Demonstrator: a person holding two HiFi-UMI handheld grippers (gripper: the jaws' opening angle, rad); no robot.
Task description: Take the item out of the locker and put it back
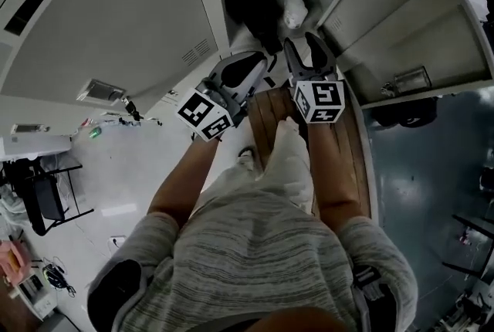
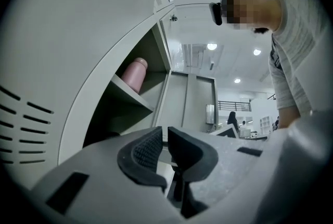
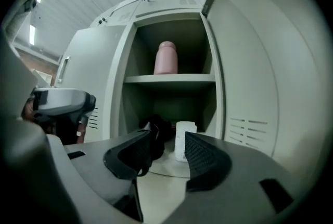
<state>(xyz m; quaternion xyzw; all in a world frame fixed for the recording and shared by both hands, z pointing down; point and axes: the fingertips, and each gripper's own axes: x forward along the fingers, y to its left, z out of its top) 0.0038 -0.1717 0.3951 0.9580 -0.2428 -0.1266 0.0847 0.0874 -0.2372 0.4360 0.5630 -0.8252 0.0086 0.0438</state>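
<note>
One white bottle (image 3: 184, 137) low in the locker (image 3: 169, 78), beyond the right claw (image 3: 167, 139), jaws apart, empty.

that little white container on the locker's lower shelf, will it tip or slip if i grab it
Probably tips easily: the white container stands upright, taller than wide. It looks rigid and small, so likely light. Its sides seem smooth, so it may slip unless the open jaws of the right gripper close squarely.

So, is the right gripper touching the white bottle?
Apart. In the right gripper view the white bottle stands deeper in the locker, beyond the open right gripper.
</note>
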